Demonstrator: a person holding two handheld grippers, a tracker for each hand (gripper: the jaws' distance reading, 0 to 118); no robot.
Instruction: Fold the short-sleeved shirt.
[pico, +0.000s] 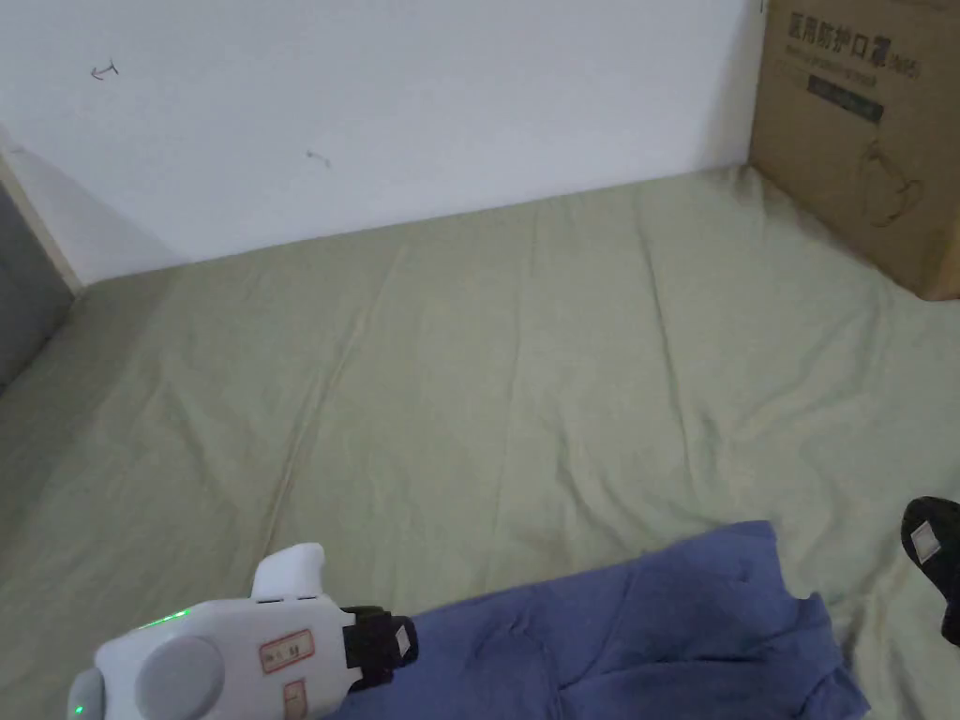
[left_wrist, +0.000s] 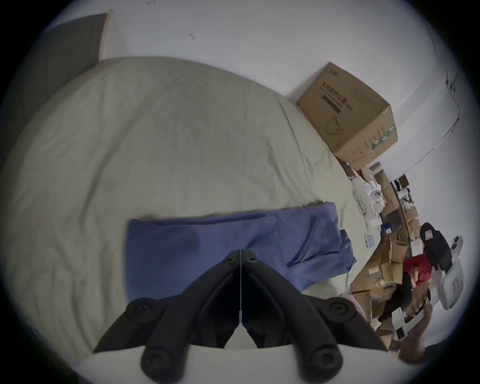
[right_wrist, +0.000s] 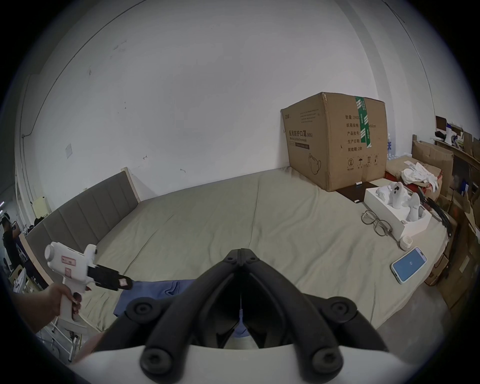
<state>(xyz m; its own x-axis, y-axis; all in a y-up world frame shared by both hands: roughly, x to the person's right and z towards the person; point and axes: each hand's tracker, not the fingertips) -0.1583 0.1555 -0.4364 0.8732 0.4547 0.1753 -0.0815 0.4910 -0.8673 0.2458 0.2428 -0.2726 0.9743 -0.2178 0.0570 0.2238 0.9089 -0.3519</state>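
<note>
A blue short-sleeved shirt (pico: 647, 637) lies partly folded in a long band on the pale green bed sheet (pico: 487, 375), near the bed's front edge. In the left gripper view the shirt (left_wrist: 187, 246) has a straight far edge and bunched sleeve layers at its right end. My left gripper (pico: 405, 643) hovers at the shirt's left end with its jaws pressed together (left_wrist: 241, 253) and no cloth between them. My right gripper (pico: 930, 553) stands off the shirt's right end; its jaws (right_wrist: 241, 252) are shut and empty above the shirt (right_wrist: 161, 288).
A large cardboard box (pico: 862, 141) stands at the bed's back right corner against the white wall. Glasses (right_wrist: 376, 223), a phone (right_wrist: 409, 263) and a white tray (right_wrist: 397, 215) lie at the bed's right end. A grey headboard (right_wrist: 78, 215) bounds the left.
</note>
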